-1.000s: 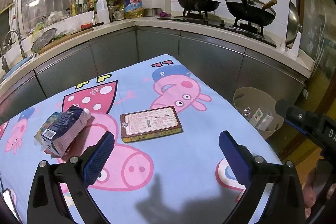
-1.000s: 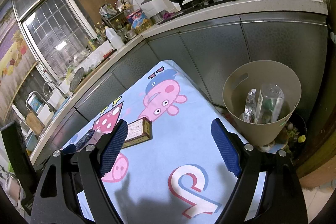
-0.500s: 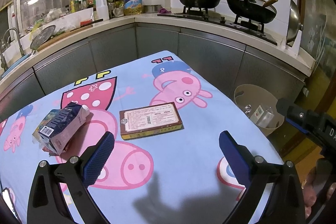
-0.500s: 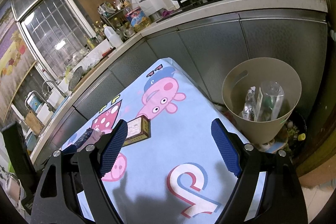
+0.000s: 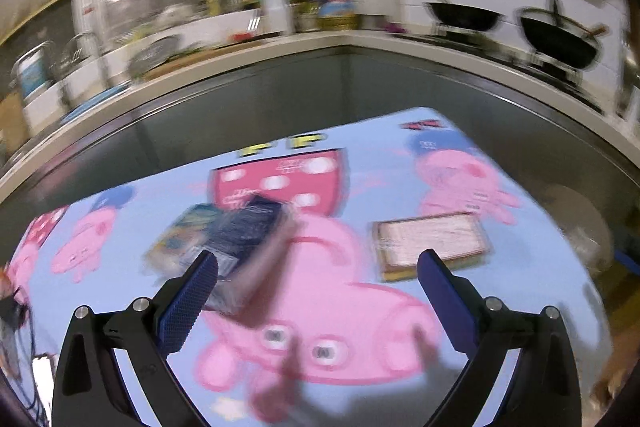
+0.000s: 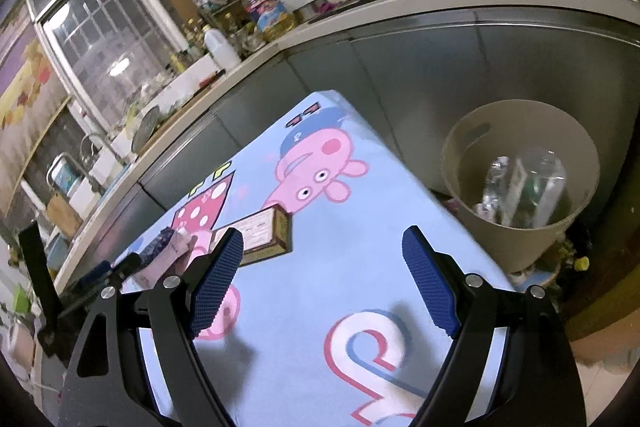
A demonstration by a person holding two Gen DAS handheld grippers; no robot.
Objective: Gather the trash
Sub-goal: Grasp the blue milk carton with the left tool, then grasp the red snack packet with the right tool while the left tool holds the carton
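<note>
Left gripper (image 5: 316,267) jaws wide, nothing between them; right gripper (image 6: 320,279) likewise wide and empty. Landmark: flat box (image 5: 430,241) on the cartoon tablecloth (image 5: 360,387), long axis running left-right in the left view. Dark carton (image 5: 250,239) lies left of it on its side, long axis diagonal, top end pointing away toward the counter (image 5: 280,47). Two trash items on the cloth. Left view is blurred; only the right view clearly shows the beige bin (image 6: 520,131) off the table's right, bottles inside, count unclear.
</note>
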